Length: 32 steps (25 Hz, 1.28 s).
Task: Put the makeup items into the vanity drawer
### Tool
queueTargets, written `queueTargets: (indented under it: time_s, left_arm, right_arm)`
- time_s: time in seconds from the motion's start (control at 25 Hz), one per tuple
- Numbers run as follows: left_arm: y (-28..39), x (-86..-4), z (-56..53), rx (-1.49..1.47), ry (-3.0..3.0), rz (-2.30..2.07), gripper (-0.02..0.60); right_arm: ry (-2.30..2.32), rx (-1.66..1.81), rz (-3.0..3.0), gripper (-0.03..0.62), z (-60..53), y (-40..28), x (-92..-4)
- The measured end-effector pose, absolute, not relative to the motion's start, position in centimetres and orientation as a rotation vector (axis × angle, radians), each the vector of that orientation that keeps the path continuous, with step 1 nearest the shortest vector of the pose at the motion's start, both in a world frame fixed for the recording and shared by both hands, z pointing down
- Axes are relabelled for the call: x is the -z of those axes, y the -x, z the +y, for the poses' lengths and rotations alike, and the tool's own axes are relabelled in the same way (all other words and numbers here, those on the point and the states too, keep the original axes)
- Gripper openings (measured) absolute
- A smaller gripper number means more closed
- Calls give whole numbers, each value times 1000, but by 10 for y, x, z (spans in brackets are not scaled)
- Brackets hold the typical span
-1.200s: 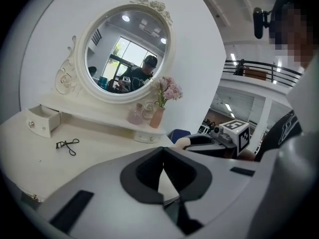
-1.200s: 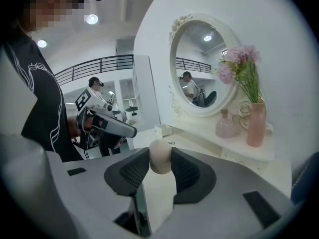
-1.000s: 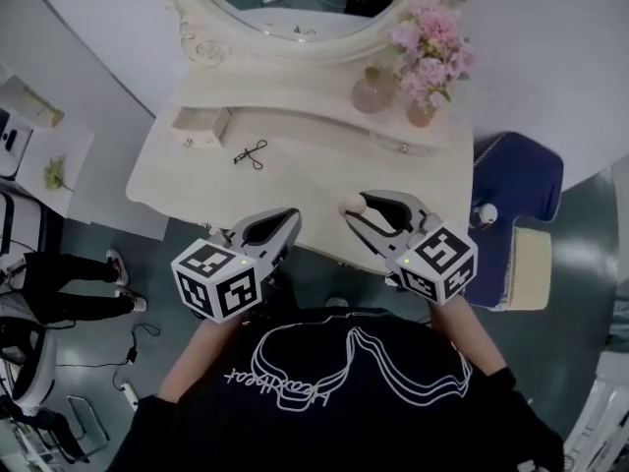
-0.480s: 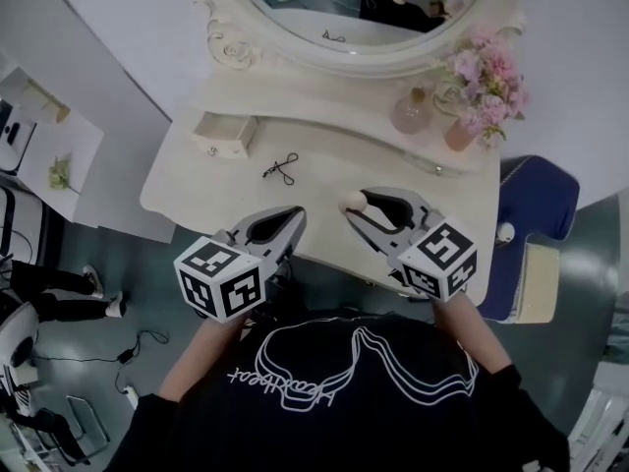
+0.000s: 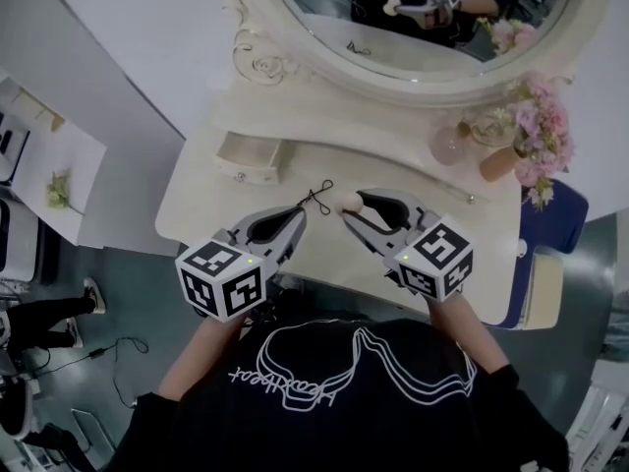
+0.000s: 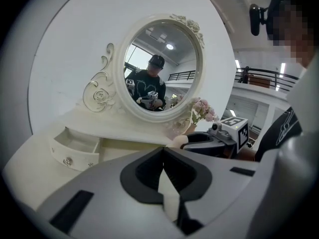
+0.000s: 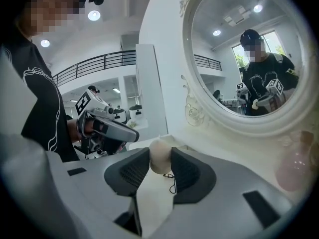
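My right gripper (image 5: pixel 354 205) is shut on a beige egg-shaped makeup sponge (image 5: pixel 346 201), which sits between its black pads (image 7: pixel 182 169) as a pale sponge (image 7: pixel 160 157). A black eyelash curler (image 5: pixel 316 197) lies on the cream vanity top (image 5: pixel 211 200), just ahead of both grippers' tips; part of the curler (image 7: pixel 172 182) shows under the sponge. My left gripper (image 5: pixel 297 212) hovers over the vanity's front, its jaws (image 6: pixel 162 151) shut on nothing. The small vanity drawer (image 5: pixel 251 157) stands open at the left, seen as the drawer (image 6: pixel 75 148).
An oval mirror (image 5: pixel 423 18) backs the vanity. Pink flowers (image 5: pixel 539 136) and a round pink bottle (image 5: pixel 450 146) stand at the right rear. A blue chair (image 5: pixel 550 254) is at the right, and a white side table (image 5: pixel 49 165) at the left.
Both grippers have come forward over the vanity top toward the mirror, the right one still holding the sponge. The eyelash curler now lies right at their tips.
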State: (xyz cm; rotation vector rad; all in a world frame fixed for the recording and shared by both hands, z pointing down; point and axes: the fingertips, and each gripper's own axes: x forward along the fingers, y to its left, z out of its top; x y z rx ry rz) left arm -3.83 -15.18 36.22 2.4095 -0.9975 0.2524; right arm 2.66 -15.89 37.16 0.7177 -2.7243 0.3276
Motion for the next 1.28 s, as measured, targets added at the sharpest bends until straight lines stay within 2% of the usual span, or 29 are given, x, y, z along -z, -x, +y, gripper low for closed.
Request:
queueTargets:
  time_s: [0.56, 1.28]
  left_arm:
    - [145, -376, -226, -280, -2386, -949, 5]
    - [217, -408, -255, -300, -2325, -926, 5]
  right_arm:
    - [-781, -409, -2677, 141, -238, 77, -388]
    - [-796, -463, -2538, 143, -299, 152, -454]
